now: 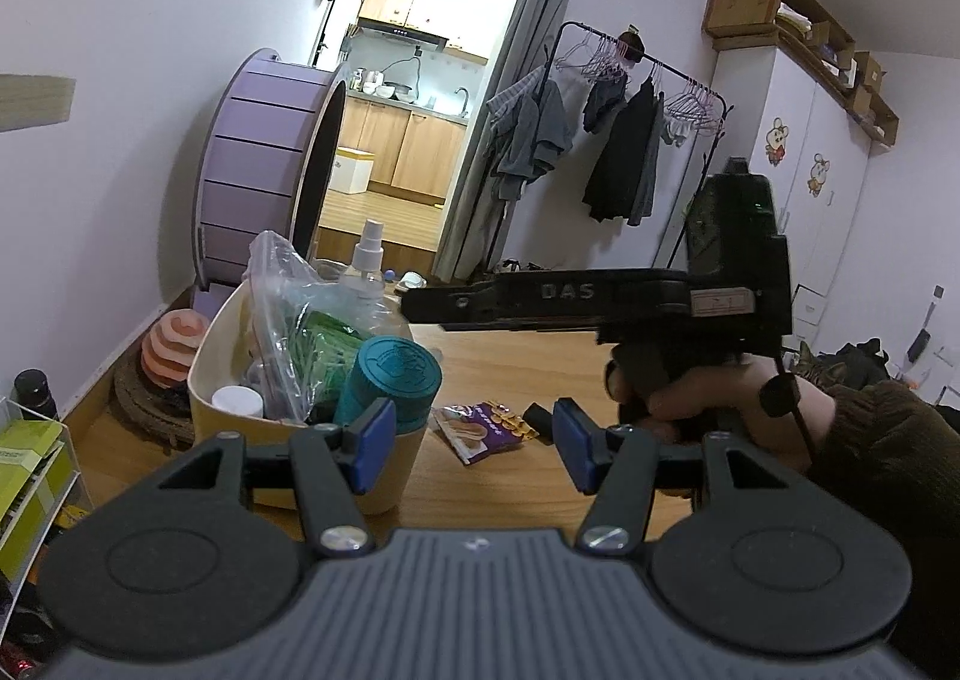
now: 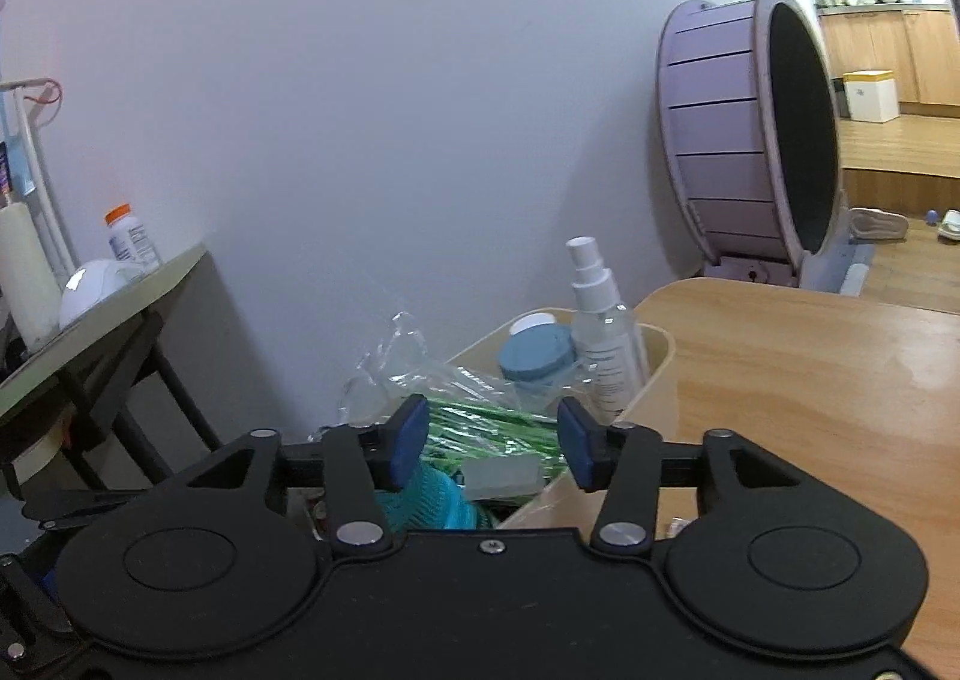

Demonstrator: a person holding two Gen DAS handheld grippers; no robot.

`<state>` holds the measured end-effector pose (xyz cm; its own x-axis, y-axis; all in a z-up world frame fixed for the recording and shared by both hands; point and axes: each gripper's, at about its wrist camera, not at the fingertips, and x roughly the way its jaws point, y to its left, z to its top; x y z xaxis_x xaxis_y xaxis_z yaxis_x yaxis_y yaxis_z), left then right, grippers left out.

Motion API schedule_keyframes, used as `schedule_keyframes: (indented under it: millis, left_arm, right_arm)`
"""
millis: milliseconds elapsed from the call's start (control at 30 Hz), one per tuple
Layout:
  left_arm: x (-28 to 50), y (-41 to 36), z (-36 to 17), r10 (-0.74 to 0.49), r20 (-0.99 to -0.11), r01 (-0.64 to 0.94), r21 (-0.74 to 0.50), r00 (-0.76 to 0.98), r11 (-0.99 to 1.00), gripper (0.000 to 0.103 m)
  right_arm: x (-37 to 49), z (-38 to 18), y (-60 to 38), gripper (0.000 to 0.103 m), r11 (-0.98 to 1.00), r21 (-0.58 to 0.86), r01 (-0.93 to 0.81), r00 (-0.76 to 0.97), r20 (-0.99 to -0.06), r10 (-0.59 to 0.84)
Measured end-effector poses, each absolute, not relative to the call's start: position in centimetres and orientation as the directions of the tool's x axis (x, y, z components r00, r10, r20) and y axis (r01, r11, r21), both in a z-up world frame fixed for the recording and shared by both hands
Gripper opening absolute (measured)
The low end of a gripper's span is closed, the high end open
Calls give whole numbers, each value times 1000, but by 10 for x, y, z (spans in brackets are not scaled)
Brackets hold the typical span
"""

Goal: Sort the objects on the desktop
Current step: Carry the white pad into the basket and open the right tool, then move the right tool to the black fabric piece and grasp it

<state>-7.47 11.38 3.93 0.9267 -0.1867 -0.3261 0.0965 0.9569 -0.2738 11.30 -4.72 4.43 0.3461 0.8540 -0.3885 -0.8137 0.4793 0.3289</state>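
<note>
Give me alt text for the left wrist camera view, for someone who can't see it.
The open left gripper hovers over a wooden table, aimed at a purple snack packet lying beside a cream bin crowded with a teal-lidded container, spray bottle and plastic bags. The right gripper reaches across from the right.

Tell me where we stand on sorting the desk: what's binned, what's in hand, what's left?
Done: the cream bin already holds the spray bottle, teal-lidded jar, white-capped bottle and a plastic bag of green items. In hand: nothing; the left gripper and right gripper are both open and empty. Left: the purple snack packet and a small black object on the table.
</note>
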Motion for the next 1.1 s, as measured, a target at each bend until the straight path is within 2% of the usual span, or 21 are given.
schedule_keyframes:
  millis: [300, 400, 567, 733, 967, 1067, 1100]
  left_arm:
    - [-67, 103, 37, -212, -341, 126, -255, 916, 959, 57]
    - [-63, 96, 36, -223, -349, 141, -245, 910, 959, 57]
    - [-56, 83, 33, -243, -365, 167, -228, 899, 959, 57]
    - [-51, 72, 29, -256, -381, 189, -205, 888, 960, 57]
    - [-48, 72, 26, -255, -393, 185, -207, 884, 961, 57]
    - [-49, 73, 26, -253, -393, 184, -204, 884, 962, 57]
    - [-50, 73, 27, -252, -392, 184, -203, 885, 962, 57]
  right_arm:
    - [105, 41, -111, 50, 623, 221, -750, 500, -427, 753]
    - [104, 31, -127, 58, 673, 167, -721, 544, -465, 698]
    - [108, 5, -135, 58, 715, 75, -695, 578, -533, 618]
    - [124, -13, -130, 57, 719, 56, -693, 573, -562, 596]
    - [131, -25, -112, 43, 687, 18, -727, 544, -596, 591]
    - [133, -30, -108, 27, 680, 12, -733, 535, -607, 587]
    - [132, -30, -109, 26, 679, 13, -734, 534, -606, 589]
